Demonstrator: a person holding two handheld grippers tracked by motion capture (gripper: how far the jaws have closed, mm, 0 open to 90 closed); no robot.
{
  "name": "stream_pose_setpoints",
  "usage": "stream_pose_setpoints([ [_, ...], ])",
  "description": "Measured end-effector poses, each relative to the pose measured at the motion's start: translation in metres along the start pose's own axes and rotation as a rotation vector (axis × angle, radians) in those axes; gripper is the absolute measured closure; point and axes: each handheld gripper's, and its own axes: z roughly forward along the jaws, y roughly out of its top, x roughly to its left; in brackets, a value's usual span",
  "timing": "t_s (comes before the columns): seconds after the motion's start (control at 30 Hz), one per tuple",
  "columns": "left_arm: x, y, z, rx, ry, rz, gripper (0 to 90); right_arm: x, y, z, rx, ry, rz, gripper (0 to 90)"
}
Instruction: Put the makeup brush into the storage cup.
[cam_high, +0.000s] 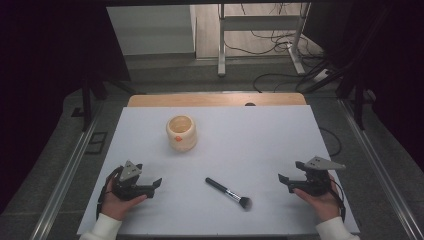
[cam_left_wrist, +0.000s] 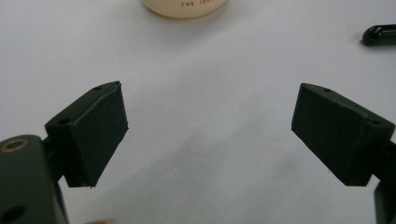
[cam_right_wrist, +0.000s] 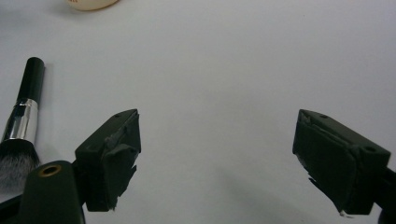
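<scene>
Both the left gripper and the right gripper rest on the white bench with fingers spread wide and empty, touching nothing, while the brush lies flat between them and the cream jar stands farther back.

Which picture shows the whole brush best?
The high view: the brush lies whole on the table, black handle to bristles. The right gripper view catches most of it at its left edge, bristles cut off. The left gripper view catches just the handle's tip, top right.
</scene>
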Motion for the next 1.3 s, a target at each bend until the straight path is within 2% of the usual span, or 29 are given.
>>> stream_pose_setpoints([
  [0.23,0.0,0.001,0.002,-0.002,-0.004,-0.001,11.0,0.004,-0.003,0.003,0.02,0.017,-0.008,16.5],
  [0.53,-0.001,0.0,-0.001,-0.011,-0.005,0.004,11.1,0.012,-0.002,0.001,0.027,0.01,-0.026,16.2],
  [0.83,0.0,0.001,0.002,-0.004,-0.005,0.007,11.2,0.01,-0.004,0.002,0.036,0.002,-0.02,16.3],
  [1.3,-0.003,0.001,0.001,-0.001,-0.008,0.022,11.3,0.013,0.004,-0.001,0.036,0.01,-0.027,16.7],
])
